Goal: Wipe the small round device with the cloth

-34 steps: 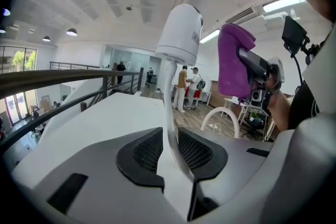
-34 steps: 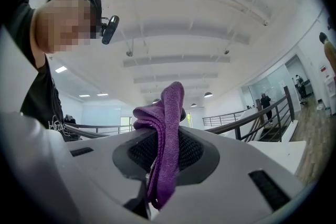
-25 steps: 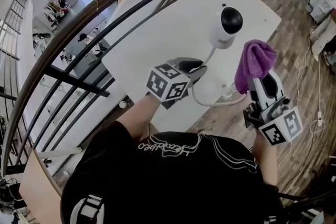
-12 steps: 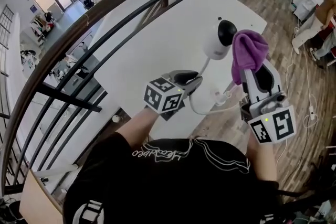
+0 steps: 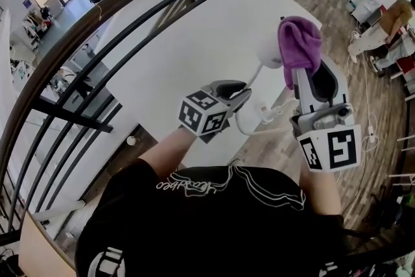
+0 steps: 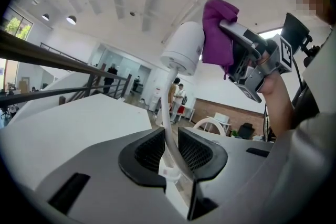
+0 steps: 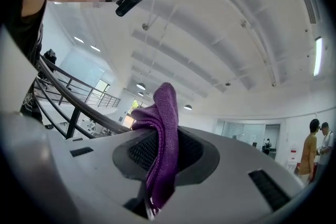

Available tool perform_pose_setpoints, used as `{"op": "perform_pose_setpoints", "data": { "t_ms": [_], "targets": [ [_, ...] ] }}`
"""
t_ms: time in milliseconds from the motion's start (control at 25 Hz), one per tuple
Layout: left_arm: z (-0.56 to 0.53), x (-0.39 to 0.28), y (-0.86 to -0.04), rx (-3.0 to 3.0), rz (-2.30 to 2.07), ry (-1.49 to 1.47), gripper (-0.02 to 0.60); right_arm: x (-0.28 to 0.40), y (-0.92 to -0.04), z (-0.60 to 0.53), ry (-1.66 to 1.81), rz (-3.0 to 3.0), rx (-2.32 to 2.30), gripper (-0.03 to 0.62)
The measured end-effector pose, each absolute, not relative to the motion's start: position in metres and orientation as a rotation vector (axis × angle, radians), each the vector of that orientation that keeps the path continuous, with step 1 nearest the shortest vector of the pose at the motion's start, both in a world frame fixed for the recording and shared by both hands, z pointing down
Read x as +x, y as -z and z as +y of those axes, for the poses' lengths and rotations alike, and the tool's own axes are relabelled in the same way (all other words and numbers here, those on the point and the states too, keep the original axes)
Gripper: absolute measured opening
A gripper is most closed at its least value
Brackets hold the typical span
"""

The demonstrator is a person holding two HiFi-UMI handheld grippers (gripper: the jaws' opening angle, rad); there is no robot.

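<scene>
The right tool (image 7: 163, 152) clenches a soft purple cloth (image 7: 164, 128) against the small round white device (image 6: 184, 50), held up over the edge of the white bench (image 5: 194, 29). The left tool (image 6: 170, 147) grips its thin white stalk (image 6: 169, 113), probably light and bendable, so a low hold seems safest.

The cloth (image 5: 299, 45) sits just right of the device (image 5: 268, 52). The left gripper (image 5: 238, 93) is below the device, on its stalk (image 5: 254, 78), and the table (image 5: 188, 23) lies behind it.

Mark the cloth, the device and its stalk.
Cloth (image 5: 299, 47): head view, middle of the bunch.
Device (image 6: 184, 47): left gripper view, white dome.
Stalk (image 6: 168, 97): left gripper view, just above the jaws.
</scene>
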State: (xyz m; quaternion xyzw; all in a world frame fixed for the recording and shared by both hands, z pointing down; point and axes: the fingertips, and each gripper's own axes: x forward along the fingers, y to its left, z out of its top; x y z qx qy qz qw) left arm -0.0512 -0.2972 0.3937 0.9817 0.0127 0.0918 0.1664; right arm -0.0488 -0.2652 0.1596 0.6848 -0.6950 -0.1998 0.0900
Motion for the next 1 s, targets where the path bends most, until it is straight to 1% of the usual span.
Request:
{"op": "perform_pose_setpoints", "data": {
  "t_ms": [720,1000],
  "targets": [
    [-0.301,-0.055,-0.4,2.769,0.044,-0.224,0.081,-0.071,-0.205,-0.297,0.544,-2.012,1.928,0.066],
    [-0.304,-0.057,-0.402,2.764,0.041,-0.205,0.081,-0.078,-0.244,-0.309,0.43,-2.058,1.882,0.066]
  ]
}}
